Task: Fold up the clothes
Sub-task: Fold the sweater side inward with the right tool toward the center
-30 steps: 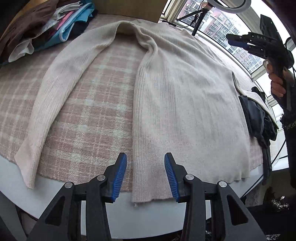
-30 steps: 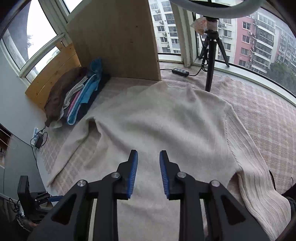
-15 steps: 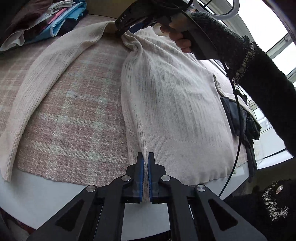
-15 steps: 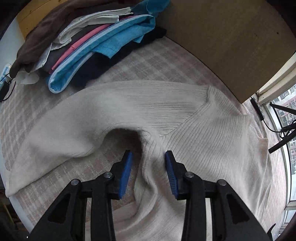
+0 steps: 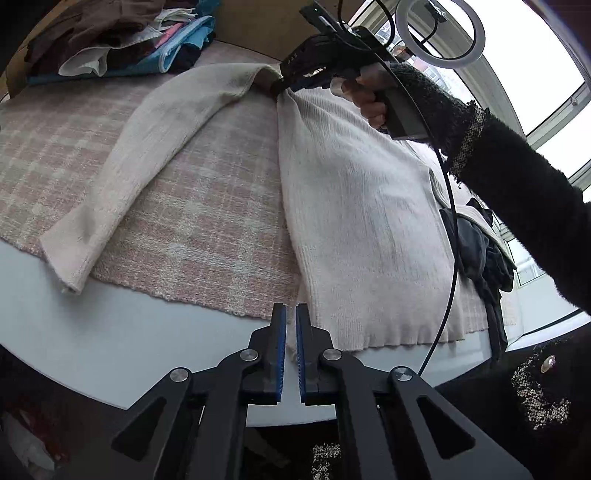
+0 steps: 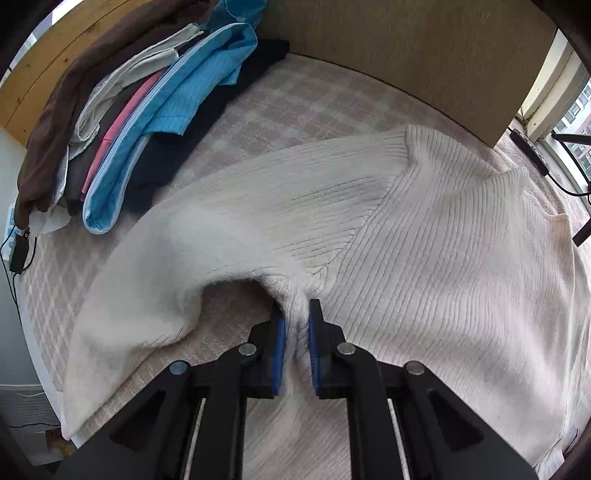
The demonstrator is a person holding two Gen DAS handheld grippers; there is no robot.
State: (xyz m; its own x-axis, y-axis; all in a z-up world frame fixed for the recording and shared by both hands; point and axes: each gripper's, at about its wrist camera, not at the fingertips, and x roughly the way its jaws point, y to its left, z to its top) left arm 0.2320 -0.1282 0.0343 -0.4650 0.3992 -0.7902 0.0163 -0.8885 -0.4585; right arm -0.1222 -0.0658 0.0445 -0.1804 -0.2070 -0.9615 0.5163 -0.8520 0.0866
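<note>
A cream ribbed sweater [image 5: 362, 206] lies flat on the pink plaid table cover [image 5: 207, 206], one sleeve [image 5: 147, 155] stretched toward the near left edge. My left gripper [image 5: 290, 332] is shut on the sweater's bottom hem corner at the table's front edge. My right gripper [image 6: 296, 332] is shut on the sweater [image 6: 443, 236] at the underarm, where sleeve [image 6: 192, 251] meets body. The right gripper also shows in the left wrist view [image 5: 284, 83], pinching that same spot at the far end.
A pile of folded clothes [image 6: 140, 110] in brown, white, pink, blue and black sits at the back left. A wooden board [image 6: 406, 55] stands behind. Dark garments [image 5: 480, 254] hang off the right table edge. A ring light [image 5: 439, 33] stands by the window.
My right gripper has closed on the sweater's underarm. My left gripper stays shut on the hem and has pulled back slightly, lifting the side edge taut.
</note>
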